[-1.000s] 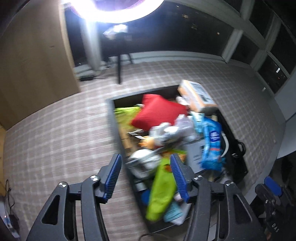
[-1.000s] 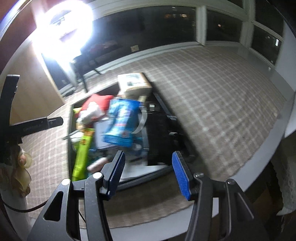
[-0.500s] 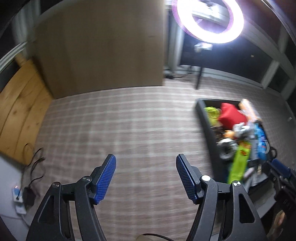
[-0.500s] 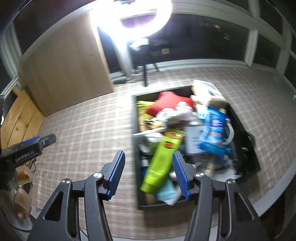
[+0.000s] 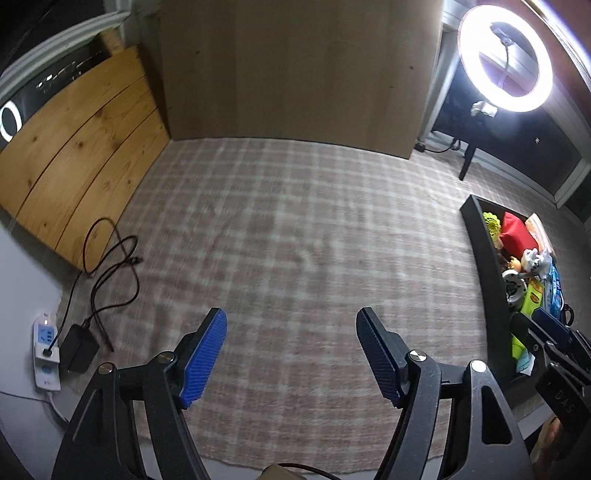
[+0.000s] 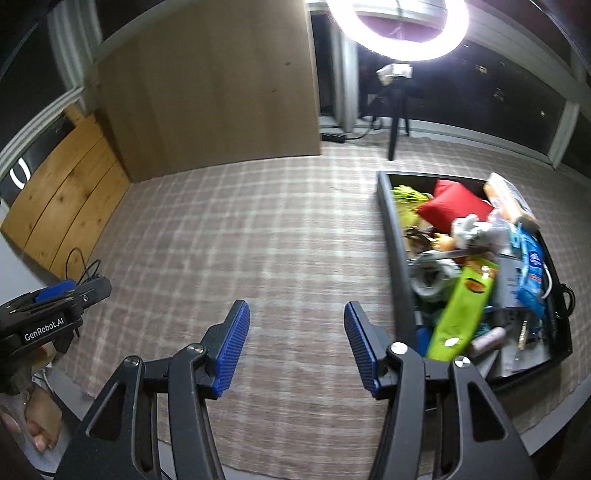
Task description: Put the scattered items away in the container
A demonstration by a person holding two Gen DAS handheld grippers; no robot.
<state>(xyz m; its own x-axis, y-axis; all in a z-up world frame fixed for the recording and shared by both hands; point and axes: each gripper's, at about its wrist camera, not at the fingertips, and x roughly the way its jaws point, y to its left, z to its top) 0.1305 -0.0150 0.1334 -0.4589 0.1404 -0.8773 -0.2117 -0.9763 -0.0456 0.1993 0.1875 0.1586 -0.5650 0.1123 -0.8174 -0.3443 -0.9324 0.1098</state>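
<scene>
A black container (image 6: 392,236) on the plaid rug holds several items: a red pillow (image 6: 452,206), a green packet (image 6: 463,306), a blue packet (image 6: 530,266) and a cardboard box (image 6: 508,197). It shows at the right edge of the left wrist view (image 5: 485,251). My left gripper (image 5: 291,325) is open and empty over bare rug, left of the container. My right gripper (image 6: 295,314) is open and empty over the rug just left of the container's near corner. No loose item shows on the rug.
A ring light on a tripod (image 6: 397,33) stands behind the container. A wood panel (image 5: 288,70) and pine boards (image 5: 74,147) stand at the back left. A power strip (image 5: 46,347), adapter and cables (image 5: 107,258) lie at the rug's left edge.
Both grippers have swung left, away from above the container, and now face bare rug. The container has moved to the right side of both views. Both stay open.
</scene>
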